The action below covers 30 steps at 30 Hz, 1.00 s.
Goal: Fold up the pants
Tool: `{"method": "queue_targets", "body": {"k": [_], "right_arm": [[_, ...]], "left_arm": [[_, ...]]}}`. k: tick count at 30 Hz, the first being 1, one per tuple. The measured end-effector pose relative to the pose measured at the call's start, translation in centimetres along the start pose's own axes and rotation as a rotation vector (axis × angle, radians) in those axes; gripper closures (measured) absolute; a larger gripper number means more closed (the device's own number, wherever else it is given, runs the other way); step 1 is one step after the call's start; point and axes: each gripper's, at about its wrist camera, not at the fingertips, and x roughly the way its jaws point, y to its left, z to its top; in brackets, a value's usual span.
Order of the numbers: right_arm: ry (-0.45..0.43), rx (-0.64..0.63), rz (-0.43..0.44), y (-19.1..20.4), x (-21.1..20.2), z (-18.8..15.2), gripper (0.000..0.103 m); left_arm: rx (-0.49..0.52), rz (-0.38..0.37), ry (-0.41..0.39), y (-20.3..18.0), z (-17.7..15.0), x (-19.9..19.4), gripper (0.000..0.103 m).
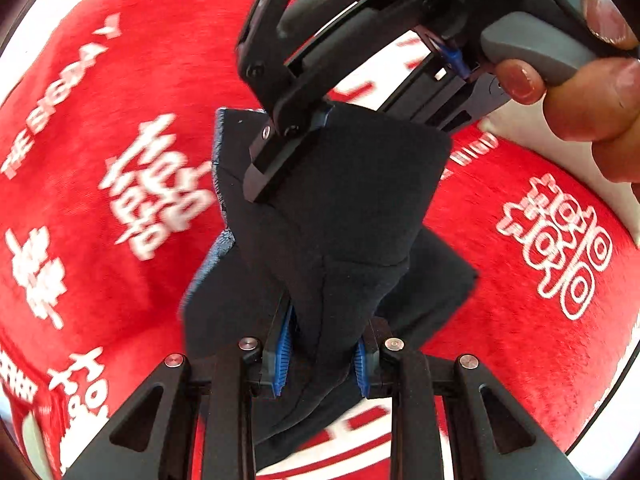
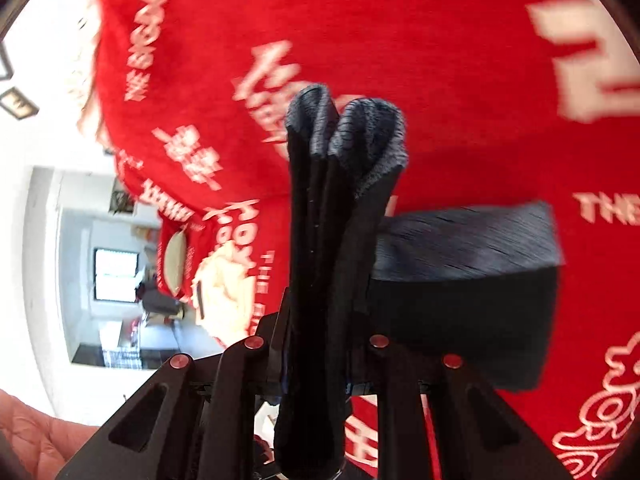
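The dark navy pants (image 1: 344, 208) hang bunched between both grippers above a red blanket. At the bottom of the left wrist view, my left gripper (image 1: 320, 360) is shut on a thick fold, its blue pads (image 1: 282, 364) pressing either side. My right gripper (image 1: 292, 140) comes in from the top, held by a hand (image 1: 592, 92), and pinches the upper edge of the same bundle. In the right wrist view my right gripper (image 2: 316, 360) is shut on several upright layers of the pants (image 2: 332, 208), whose grey inner edge shows on top. A further part droops to the right.
A red blanket (image 1: 100, 128) with white printed lettering covers the surface under the pants. In the right wrist view its edge falls off on the left, where a white room with a window (image 2: 116, 276) and furniture shows. Part of a hand (image 2: 36, 436) is at the lower left.
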Motion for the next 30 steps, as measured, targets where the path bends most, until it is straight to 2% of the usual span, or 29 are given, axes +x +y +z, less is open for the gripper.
{"method": "queue_targets", "body": {"k": [5, 11, 13, 15, 17, 18, 20, 21, 23, 26, 29, 30], "right_arm": [[0.012, 0.047, -0.087, -5.5, -0.3, -1.4, 0.083], [0.028, 0.097, -0.111, -10.1, 1.0, -2.5, 0.082], [0.026, 0.110, -0.122, -11.2, 1.4, -2.9, 0.079], [0.014, 0.143, -0.103, -12.2, 1.6, -3.2, 0.078], [0.011, 0.180, -0.090, -12.6, 1.5, -3.4, 0.074], [0.013, 0.193, -0.090, -12.4, 1.4, -3.5, 0.070], [0.017, 0.208, -0.117, -12.1, 0.9, -3.3, 0.063], [0.012, 0.202, -0.160, -11.7, 0.4, -3.1, 0.052], [-0.014, 0.173, -0.265, -11.1, -1.0, -3.1, 0.044], [-0.069, 0.140, -0.329, -10.3, -2.9, -2.4, 0.044], [-0.122, 0.134, -0.330, -10.3, -4.1, -0.7, 0.044], [-0.131, 0.136, -0.323, -10.3, -4.0, 0.0, 0.044]], "left_arm": [[0.066, -0.039, 0.079, -4.8, -0.5, 3.3, 0.076], [0.103, -0.025, 0.119, -6.4, -1.7, 5.2, 0.073], [0.095, -0.043, 0.136, -6.3, -1.6, 5.3, 0.065], [0.076, -0.069, 0.153, -5.6, -1.5, 4.8, 0.052], [0.068, -0.081, 0.149, -4.8, -1.5, 3.9, 0.046], [0.066, -0.087, 0.145, -4.2, -1.5, 3.1, 0.039], [0.044, -0.093, 0.117, -2.5, -1.5, 1.4, 0.032], [0.034, -0.093, 0.108, -1.7, -1.5, 0.8, 0.032], [-0.004, -0.070, 0.090, 1.0, -1.4, -0.2, 0.032], [-0.091, -0.012, 0.075, 5.2, -0.9, -0.4, 0.032], [-0.274, 0.044, 0.124, 11.1, -0.9, 1.8, 0.032], [-0.362, 0.059, 0.163, 13.4, -1.2, 3.3, 0.032]]}}
